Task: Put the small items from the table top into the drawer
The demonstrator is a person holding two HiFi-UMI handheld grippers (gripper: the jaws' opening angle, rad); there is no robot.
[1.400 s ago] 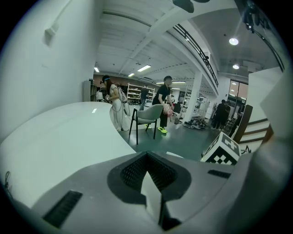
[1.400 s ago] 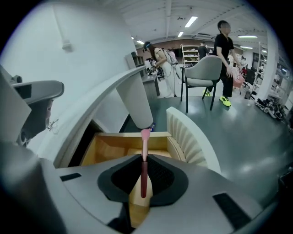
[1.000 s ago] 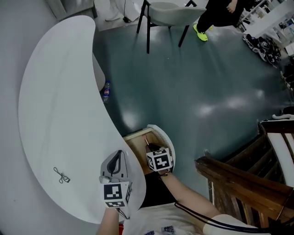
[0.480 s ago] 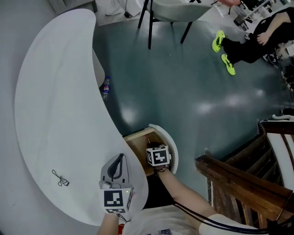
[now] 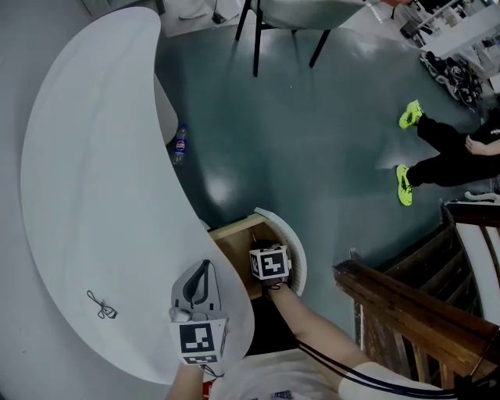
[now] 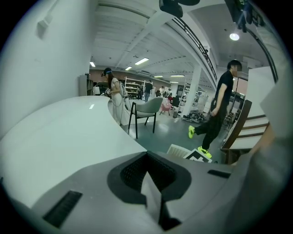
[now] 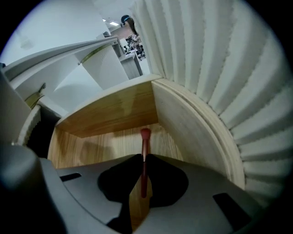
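2 claws are showing, and each one is doing a different job. The right claw [image 5: 268,258] is reaching down into the open drawer [image 5: 234,237]. Its jaws are pinching a thin red stick [image 7: 145,153] with only a small gap between them. The stick is poking out past the jaws, and its round end is pointing at the wooden drawer floor. It is not clear if that end is touching the wood. The curved white drawer front [image 7: 215,77], with its ribs, is rising close on the stick's right side. A wooden wall is standing behind it.

The left claw [image 5: 201,269] is hanging over the near edge of the white table top [image 5: 94,172], just beside the drawer. Its jaws are pressing together and are holding nothing.

1 small black wire thing [image 5: 101,305] is lying on the table top, well apart from the drawer and to the left of the left claw.

On the dark floor, 1 bottle [image 5: 180,145] is lying right beside the table's curved edge. A chair [image 5: 285,17] is standing farther off. A person [image 5: 449,152] in bright yellow-green shoes is walking past on the far side. A brown wooden rail [image 5: 406,301] is running along by the person's right arm [image 5: 312,328].
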